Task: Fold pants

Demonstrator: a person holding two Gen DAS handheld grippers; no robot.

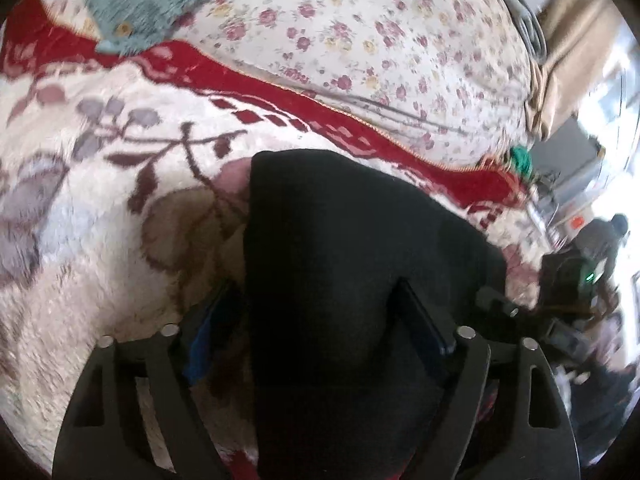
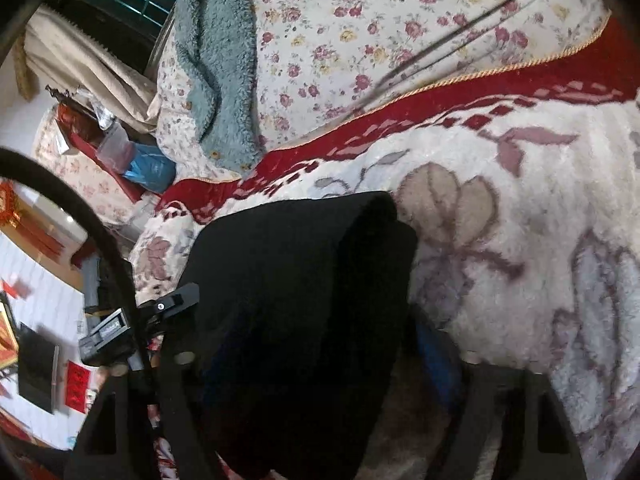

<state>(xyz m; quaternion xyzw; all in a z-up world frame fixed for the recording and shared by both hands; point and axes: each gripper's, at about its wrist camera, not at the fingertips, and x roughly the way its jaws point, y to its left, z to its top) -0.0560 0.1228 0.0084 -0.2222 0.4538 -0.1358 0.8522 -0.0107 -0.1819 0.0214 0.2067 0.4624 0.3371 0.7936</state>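
The black pants (image 1: pixel 344 240) lie folded on the fluffy white floral blanket (image 1: pixel 100 200) and run back between my left gripper's fingers. My left gripper (image 1: pixel 320 320) is shut on the pants; a blue pad (image 1: pixel 424 328) presses the cloth from the right. In the right wrist view the same black pants (image 2: pixel 304 280) drape over and between the fingers of my right gripper (image 2: pixel 320 344), which is shut on them. The right gripper's blue pad (image 2: pixel 436 364) shows at the cloth's right edge. The fingertips are hidden by the fabric in both views.
A red-bordered blanket edge (image 1: pixel 280 96) and a flowered quilt (image 1: pixel 380 40) lie beyond. A teal fleece garment (image 2: pixel 216 64) lies on the quilt. The bed's edge with floor clutter and boxes (image 2: pixel 48 320) is to the left in the right wrist view.
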